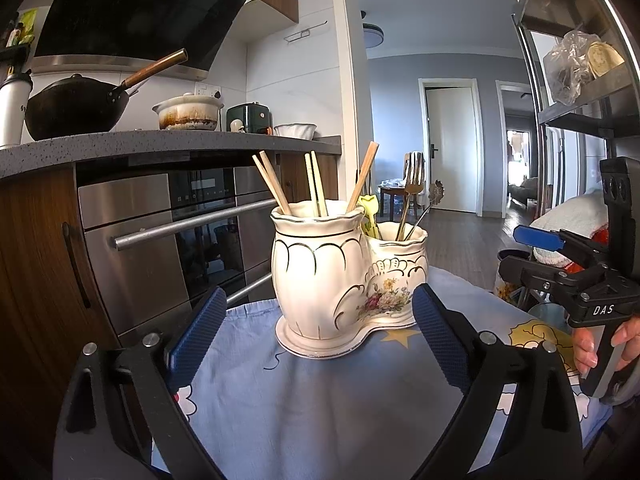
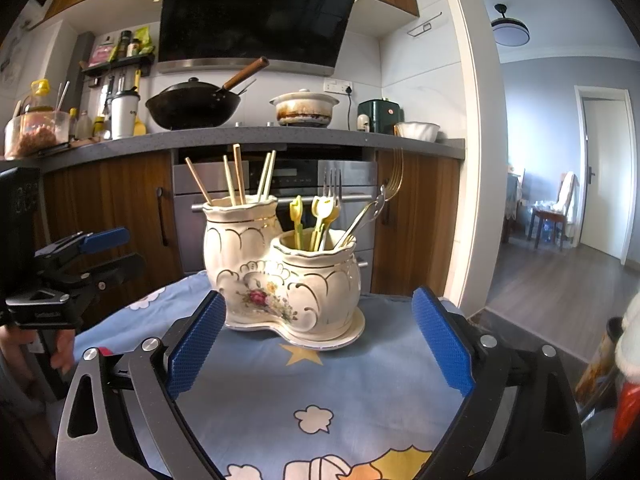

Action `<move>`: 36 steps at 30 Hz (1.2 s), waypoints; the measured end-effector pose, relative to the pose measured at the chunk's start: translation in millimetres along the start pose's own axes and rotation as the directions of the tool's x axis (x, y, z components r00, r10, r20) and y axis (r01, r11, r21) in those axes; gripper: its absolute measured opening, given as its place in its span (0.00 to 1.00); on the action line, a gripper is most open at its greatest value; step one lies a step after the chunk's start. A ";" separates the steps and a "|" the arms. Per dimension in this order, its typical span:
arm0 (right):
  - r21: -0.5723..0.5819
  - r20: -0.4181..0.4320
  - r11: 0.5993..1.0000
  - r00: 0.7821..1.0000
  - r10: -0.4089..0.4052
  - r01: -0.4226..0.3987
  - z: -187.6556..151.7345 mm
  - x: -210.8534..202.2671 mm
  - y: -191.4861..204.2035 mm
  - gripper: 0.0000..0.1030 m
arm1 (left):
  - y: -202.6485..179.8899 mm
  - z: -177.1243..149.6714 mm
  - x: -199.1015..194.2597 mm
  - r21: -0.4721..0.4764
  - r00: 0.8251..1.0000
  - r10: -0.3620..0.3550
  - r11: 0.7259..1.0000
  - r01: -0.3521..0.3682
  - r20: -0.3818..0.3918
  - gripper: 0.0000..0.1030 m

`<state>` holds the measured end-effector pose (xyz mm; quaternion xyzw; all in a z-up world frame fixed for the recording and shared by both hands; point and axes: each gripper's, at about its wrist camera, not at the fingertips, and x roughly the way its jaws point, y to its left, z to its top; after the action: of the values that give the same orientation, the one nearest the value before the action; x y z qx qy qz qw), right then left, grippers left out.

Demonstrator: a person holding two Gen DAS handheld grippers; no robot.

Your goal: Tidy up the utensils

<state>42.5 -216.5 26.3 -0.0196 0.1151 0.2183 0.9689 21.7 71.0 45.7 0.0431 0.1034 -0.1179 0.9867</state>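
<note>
Holder point(image 1: 344, 276): ahead, between fingertips | chopsticks point(image 1: 276, 184) tall pot, forks point(image 2: 326, 212) short: sorted | left gripper point(image 1: 316, 332), right gripper point(image 2: 318, 332): wide apart, empty

i see a white double holder point(image 2: 280, 276) with gold trim and flowers, upright on the blue cloth. chopsticks point(image 2: 236, 178) lean in its taller pot; forks point(image 2: 333, 196), a spoon point(image 2: 362, 216) and yellow picks point(image 2: 320, 216) stand in the shorter one.
</note>
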 end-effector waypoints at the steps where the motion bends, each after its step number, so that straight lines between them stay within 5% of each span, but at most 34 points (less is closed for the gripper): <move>1: 0.000 0.000 1.000 1.000 0.000 0.000 0.1 -0.1 -0.1 0.91 | 0.1 -0.1 0.0 0.000 1.000 0.000 1.000 0.000 -0.001 0.92; 36: 0.000 -0.001 1.000 1.000 0.000 0.000 0.1 0.1 0.2 0.92 | 1.6 -1.1 3.9 -0.007 1.000 0.017 1.000 -0.018 -0.021 0.95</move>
<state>42.5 -216.3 26.4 -0.0196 0.1155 0.2181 0.9689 25.6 71.8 43.9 0.0419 0.1140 -0.1084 0.9867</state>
